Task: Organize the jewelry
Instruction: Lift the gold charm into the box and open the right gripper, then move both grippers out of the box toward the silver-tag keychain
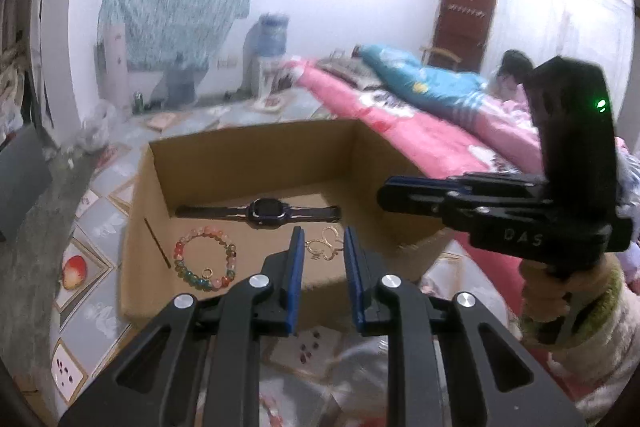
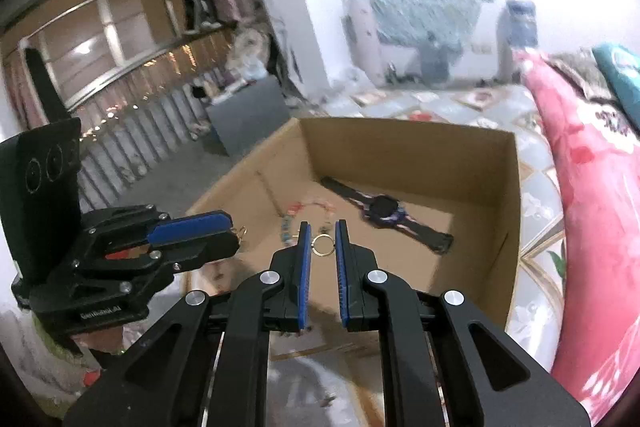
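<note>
An open cardboard box (image 1: 260, 163) (image 2: 400, 155) stands on the floor. In it lie a dark watch (image 1: 266, 211) (image 2: 384, 209) by the far wall and a coloured bead bracelet (image 1: 180, 259) (image 2: 288, 221) with a small gold ring (image 1: 208, 271) on it. My left gripper (image 1: 323, 233) (image 2: 234, 227) hangs above the box's near edge, shut on a gold necklace (image 1: 324, 249) that spans its pads. To its right, my right gripper (image 2: 323, 225) (image 1: 382, 193) is shut on a small gold hoop (image 2: 313, 243), sharp against the blurred box floor.
A bed with a pink cover (image 1: 420, 131) (image 2: 592, 187) runs along the box's right side, and a person (image 1: 512, 67) lies at its far end. Patterned floor mat (image 1: 100, 227) surrounds the box. A grey block (image 2: 252, 111) stands beyond it on the left. A sleeved hand (image 1: 552, 287) holds the right gripper.
</note>
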Action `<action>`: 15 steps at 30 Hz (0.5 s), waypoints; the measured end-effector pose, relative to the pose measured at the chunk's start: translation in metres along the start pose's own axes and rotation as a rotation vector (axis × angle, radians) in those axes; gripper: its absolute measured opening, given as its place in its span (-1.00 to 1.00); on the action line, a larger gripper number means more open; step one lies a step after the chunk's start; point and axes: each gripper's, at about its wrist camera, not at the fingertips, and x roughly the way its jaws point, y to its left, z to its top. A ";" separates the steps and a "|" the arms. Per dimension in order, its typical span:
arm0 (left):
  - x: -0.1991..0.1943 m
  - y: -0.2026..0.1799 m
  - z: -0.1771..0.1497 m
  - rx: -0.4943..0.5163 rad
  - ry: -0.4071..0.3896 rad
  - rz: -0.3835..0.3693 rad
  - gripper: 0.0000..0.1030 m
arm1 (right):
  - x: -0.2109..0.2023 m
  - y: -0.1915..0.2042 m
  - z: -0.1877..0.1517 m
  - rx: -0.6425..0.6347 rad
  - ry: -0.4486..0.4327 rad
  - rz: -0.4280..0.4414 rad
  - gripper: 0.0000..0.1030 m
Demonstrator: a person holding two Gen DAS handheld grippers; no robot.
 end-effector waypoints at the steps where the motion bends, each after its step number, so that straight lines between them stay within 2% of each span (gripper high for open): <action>1: 0.012 0.004 0.005 -0.008 0.022 0.001 -0.62 | 0.009 -0.006 0.005 0.017 0.026 -0.008 -0.81; 8: 0.069 0.023 0.025 -0.033 0.116 0.035 -0.62 | 0.053 -0.033 0.024 0.064 0.150 -0.065 -0.76; 10: 0.078 0.028 0.028 -0.050 0.132 0.045 -0.57 | 0.053 -0.037 0.023 0.072 0.151 -0.064 -0.75; 13: 0.083 0.033 0.031 -0.082 0.130 0.040 -0.33 | 0.048 -0.042 0.023 0.083 0.131 -0.061 -0.74; 15: 0.081 0.034 0.030 -0.087 0.115 0.029 -0.29 | 0.042 -0.046 0.022 0.091 0.111 -0.052 -0.73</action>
